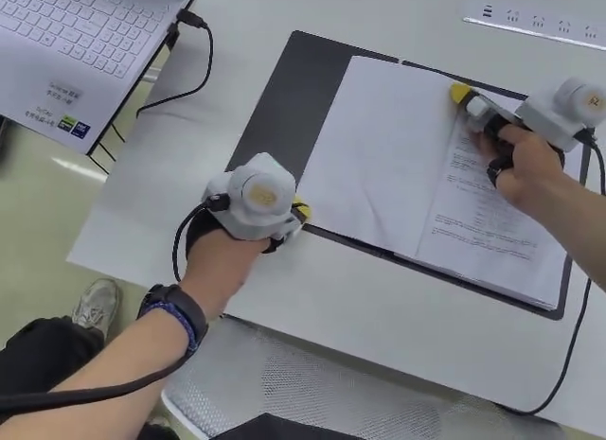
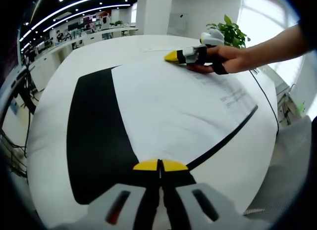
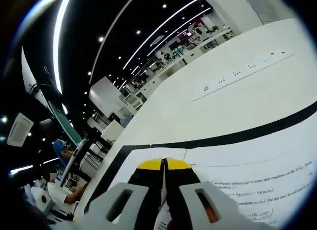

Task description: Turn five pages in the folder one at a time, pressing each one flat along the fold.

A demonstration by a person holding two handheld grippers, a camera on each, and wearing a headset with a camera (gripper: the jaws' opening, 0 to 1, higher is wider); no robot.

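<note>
I judge the step in hand to be the press along the fold. The folder point(image 1: 275, 109) lies open on the white table point(image 1: 379, 317), with a blank turned page point(image 1: 379, 147) on its left half and a printed page point(image 1: 492, 222) on its right. My right gripper point(image 1: 462, 94) sits at the fold's far end with its jaws closed together, though I cannot tell whether a sheet is nipped between them. My left gripper point(image 1: 301, 213), jaws closed on nothing, rests at the folder's near edge — next I would draw the right tips along the fold toward me, pressing evenly, then lift one printed page alone.
</note>
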